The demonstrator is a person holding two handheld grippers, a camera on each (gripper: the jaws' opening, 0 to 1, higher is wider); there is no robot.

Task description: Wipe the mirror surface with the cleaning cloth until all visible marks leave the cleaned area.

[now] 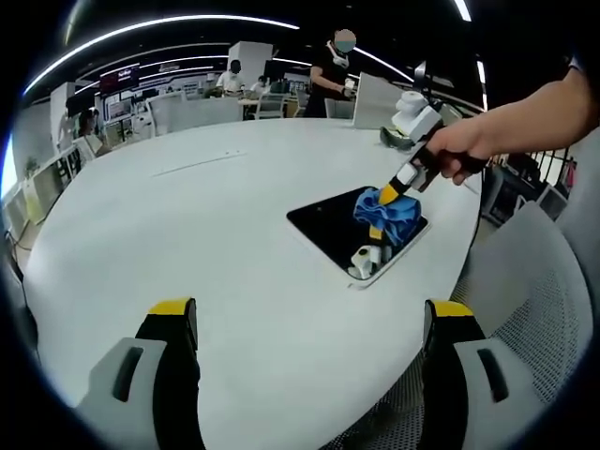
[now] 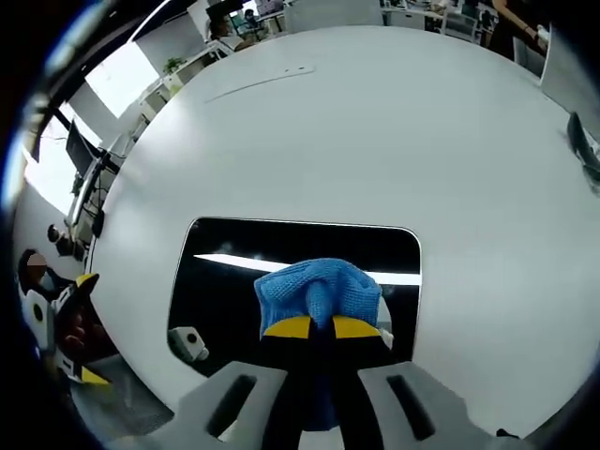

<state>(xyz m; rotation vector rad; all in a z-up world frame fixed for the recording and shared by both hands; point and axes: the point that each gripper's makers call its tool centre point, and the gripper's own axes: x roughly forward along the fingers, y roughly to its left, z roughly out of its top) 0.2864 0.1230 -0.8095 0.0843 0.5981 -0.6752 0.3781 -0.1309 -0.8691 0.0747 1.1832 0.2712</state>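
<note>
A dark rectangular mirror [image 1: 333,230] [image 2: 234,272] lies flat on the white round table [image 1: 187,244] [image 2: 375,122]. A blue cleaning cloth [image 1: 386,214] [image 2: 317,292] rests bunched on the mirror's glass. My right gripper [image 2: 314,327] [image 1: 382,199] is shut on the cloth and presses it onto the mirror; a hand [image 1: 464,148] holds it from the right. My left gripper [image 1: 309,323] stands open above the near table edge, apart from the mirror, with nothing between its yellow-tipped fingers [image 1: 172,309].
A grey mesh chair [image 1: 534,300] stands at the table's right edge. Desks, monitors and several people [image 1: 333,70] fill the office behind. A small dark object [image 1: 394,139] lies on the far right of the table. The left gripper [image 2: 56,328] reaches in at the lower left.
</note>
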